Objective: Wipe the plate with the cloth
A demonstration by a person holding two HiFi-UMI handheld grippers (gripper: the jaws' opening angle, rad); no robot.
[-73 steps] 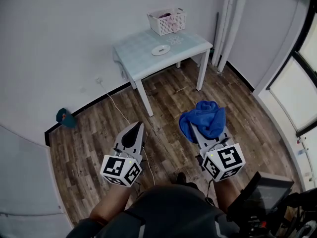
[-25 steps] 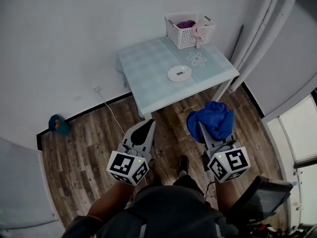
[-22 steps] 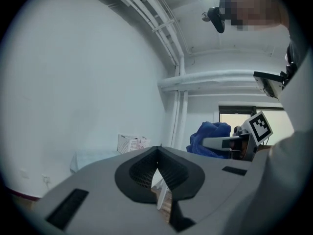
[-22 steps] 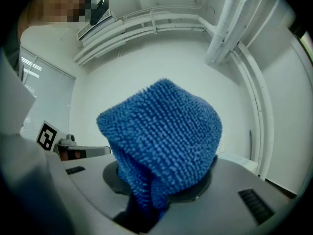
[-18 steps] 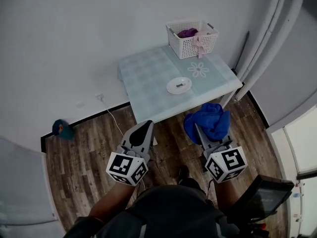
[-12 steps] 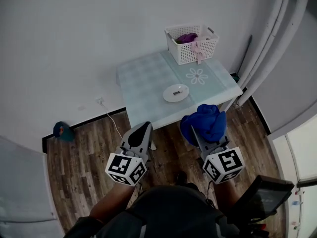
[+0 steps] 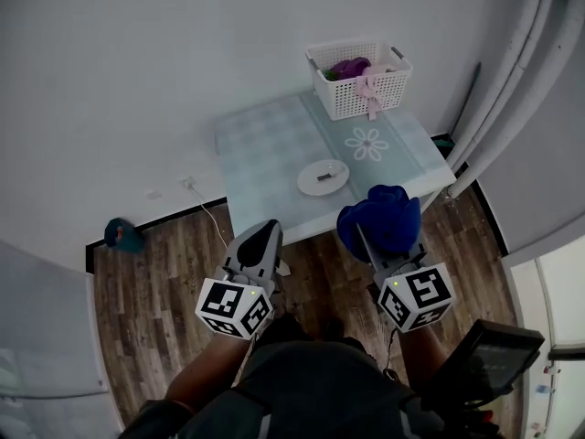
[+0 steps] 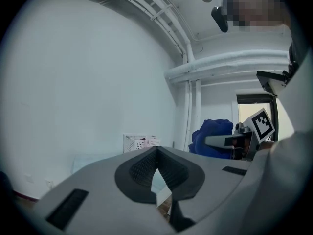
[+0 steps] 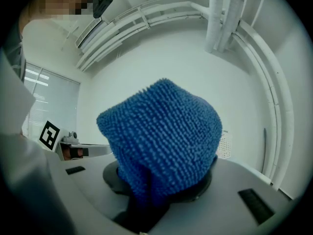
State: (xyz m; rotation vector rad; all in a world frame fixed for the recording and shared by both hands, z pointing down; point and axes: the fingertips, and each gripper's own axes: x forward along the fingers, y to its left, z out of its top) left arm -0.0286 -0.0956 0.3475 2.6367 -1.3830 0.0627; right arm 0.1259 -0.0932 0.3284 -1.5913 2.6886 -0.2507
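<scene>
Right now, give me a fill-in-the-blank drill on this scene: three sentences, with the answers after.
The cloth in the right gripper is ___ in colour.
The plate lies on the ___, nearer the person than the white basket.
The left gripper, jaws together, holds ___.
Missing words: blue; table; nothing.

No words, brand names or numbers can be read anywhere in the scene. The only signs are black-and-white square markers on the left cube (image 7: 233, 309), behind the jaws of the left gripper (image 7: 263, 232), and on the right cube (image 7: 416, 297), behind the jaws of the right gripper (image 7: 365, 241).
</scene>
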